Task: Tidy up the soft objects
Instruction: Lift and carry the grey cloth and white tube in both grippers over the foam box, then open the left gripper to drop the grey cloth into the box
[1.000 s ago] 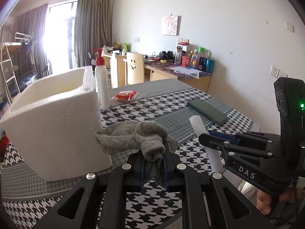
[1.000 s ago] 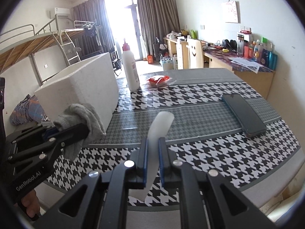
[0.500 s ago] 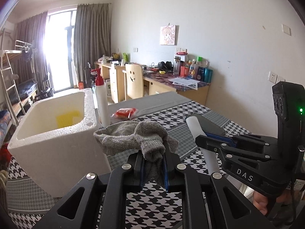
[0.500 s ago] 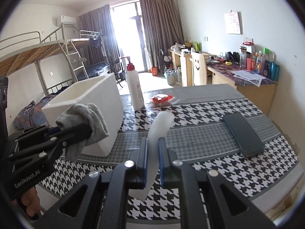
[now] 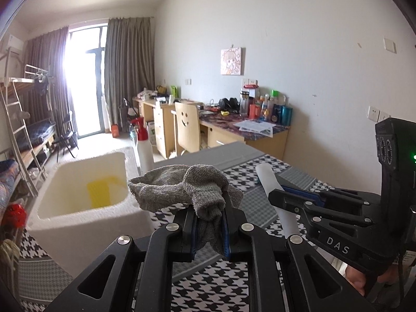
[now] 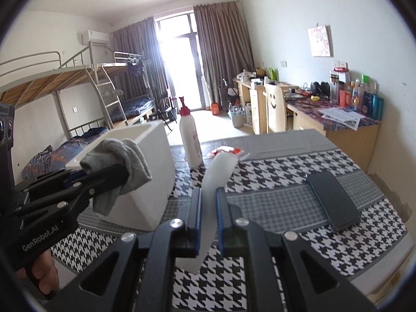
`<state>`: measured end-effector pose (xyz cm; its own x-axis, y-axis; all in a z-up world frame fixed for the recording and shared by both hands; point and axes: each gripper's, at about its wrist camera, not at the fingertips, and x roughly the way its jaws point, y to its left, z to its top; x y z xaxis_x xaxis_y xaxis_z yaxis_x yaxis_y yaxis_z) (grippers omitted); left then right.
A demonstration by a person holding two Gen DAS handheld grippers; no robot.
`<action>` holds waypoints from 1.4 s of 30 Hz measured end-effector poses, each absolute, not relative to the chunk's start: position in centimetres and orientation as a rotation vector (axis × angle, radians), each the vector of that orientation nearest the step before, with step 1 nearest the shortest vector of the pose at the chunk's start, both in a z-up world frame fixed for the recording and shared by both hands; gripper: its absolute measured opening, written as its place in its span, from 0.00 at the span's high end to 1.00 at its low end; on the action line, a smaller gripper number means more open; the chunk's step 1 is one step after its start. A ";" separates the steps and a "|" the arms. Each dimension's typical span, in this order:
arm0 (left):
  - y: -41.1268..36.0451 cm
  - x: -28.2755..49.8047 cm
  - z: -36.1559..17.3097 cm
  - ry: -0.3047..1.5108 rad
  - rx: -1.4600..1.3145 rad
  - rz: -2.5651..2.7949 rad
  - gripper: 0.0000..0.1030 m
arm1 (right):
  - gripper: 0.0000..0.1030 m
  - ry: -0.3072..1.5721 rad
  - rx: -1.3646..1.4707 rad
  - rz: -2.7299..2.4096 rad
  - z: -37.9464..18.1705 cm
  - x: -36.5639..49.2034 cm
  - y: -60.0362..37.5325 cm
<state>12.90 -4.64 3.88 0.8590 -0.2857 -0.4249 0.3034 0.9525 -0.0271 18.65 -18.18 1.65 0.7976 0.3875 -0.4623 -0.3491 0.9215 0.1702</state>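
A crumpled grey cloth (image 5: pixel 182 189) hangs in the air above the table, pinched by my left gripper (image 5: pixel 208 208), which is shut on it. In the right wrist view the same grey cloth (image 6: pixel 117 161) droops from the left gripper (image 6: pixel 122 175) in front of the box. My right gripper (image 6: pixel 208 197) is shut on a soft white strip (image 6: pixel 218 171) that sticks up and forward from its pads; the left wrist view shows that white strip (image 5: pixel 267 179) in the right gripper (image 5: pixel 273 195). A white foam box (image 5: pixel 78 197) stands open at the left, with something yellow inside.
A white bottle with a red pump (image 6: pixel 191 140) stands behind the box. A red and clear packet (image 6: pixel 226 150) lies near it. A dark flat case (image 6: pixel 332 200) rests on the houndstooth tablecloth (image 6: pixel 286 171) at the right. Desks, a chair and a bunk bed stand beyond.
Both grippers have risen with their loads, so the box's open top and yellow contents now show. The grips are unchanged.
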 end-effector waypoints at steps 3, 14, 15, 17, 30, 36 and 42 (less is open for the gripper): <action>-4.1 12.9 4.3 0.424 0.034 -0.299 0.85 | 0.87 0.489 0.075 0.405 2.3 18.5 -17.9; -2.7 13.6 5.6 0.376 0.022 -0.256 0.85 | 0.87 0.460 0.052 0.439 3.5 19.4 -16.7; -2.5 13.7 5.8 0.374 0.021 -0.242 0.85 | 0.87 0.459 0.053 0.443 3.5 19.5 -16.6; -2.2 13.9 5.9 0.369 0.021 -0.229 0.85 | 0.87 0.456 0.047 0.449 3.7 19.8 -16.2; 1.2 14.7 6.9 0.331 -0.009 -0.131 0.85 | 0.87 0.441 0.039 0.523 4.8 20.8 -14.1; 1.8 15.4 6.8 0.339 -0.010 -0.086 0.85 | 0.87 0.431 0.026 0.581 5.4 21.1 -12.5; 3.1 15.9 6.5 0.350 -0.028 -0.037 0.85 | 0.87 0.421 0.017 0.637 6.0 21.3 -11.0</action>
<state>15.93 3.05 6.52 0.9388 -0.0409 -0.3421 0.0311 0.9989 -0.0340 21.33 -11.01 5.97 0.7222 0.5806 -0.3759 -0.5738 0.8064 0.1431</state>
